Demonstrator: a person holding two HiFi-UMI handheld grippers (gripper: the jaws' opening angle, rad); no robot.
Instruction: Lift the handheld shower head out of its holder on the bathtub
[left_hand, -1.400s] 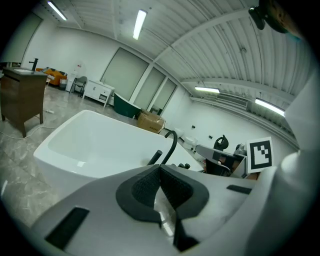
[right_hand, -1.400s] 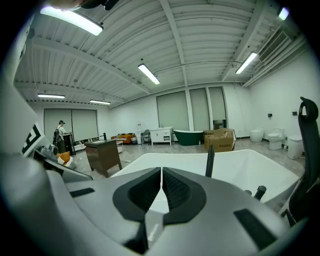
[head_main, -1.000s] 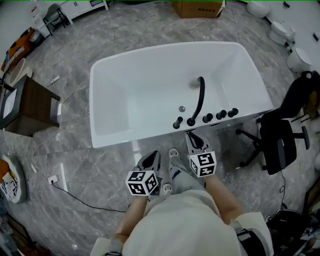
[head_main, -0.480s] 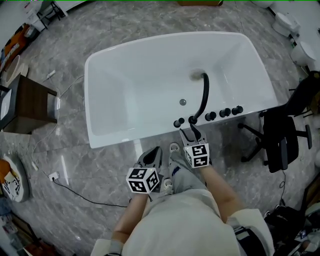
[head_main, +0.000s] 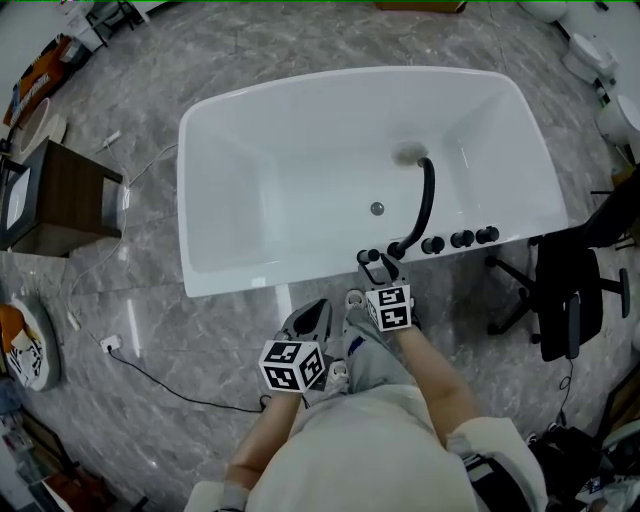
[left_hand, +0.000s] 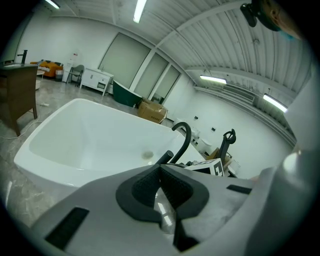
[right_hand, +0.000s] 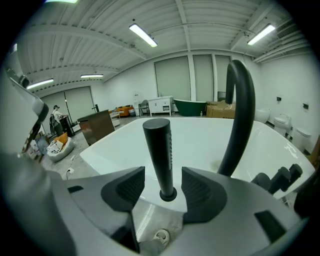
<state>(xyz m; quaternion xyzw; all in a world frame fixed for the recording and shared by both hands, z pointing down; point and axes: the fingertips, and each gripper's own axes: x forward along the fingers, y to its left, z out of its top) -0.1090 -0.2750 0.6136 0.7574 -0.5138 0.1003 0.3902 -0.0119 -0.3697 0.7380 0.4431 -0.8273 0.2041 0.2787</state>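
Right hand-held gripper (right_hand: 162, 187), jaws just opening wide, straddles the upright shower head (right_hand: 158, 145) in its holder (right_hand: 168, 195) on the tub (head_main: 240, 281) rim, not yet touching it. Next: close, lift straight up. Left hand-held gripper (left_hand: 160, 186) closed, empty.

white bathtub (head_main: 250, 170). shower head (right_hand: 159, 150) matte black, same black on curved spout (right_hand: 240, 115) and knobs (head_main: 460, 239). floor (head_main: 200, 50) grey marble with paler veins. left gripper (left_hand: 159, 182) and right gripper (right_hand: 159, 189) light grey, ribbed pads (right_hand: 129, 189) dark grey; marker cubes (head_main: 292, 365) white with black squares. cabinet (head_main: 60, 195) dark brown. office chair (head_main: 565, 300) black. far tub (right_hand: 190, 106) dark green.
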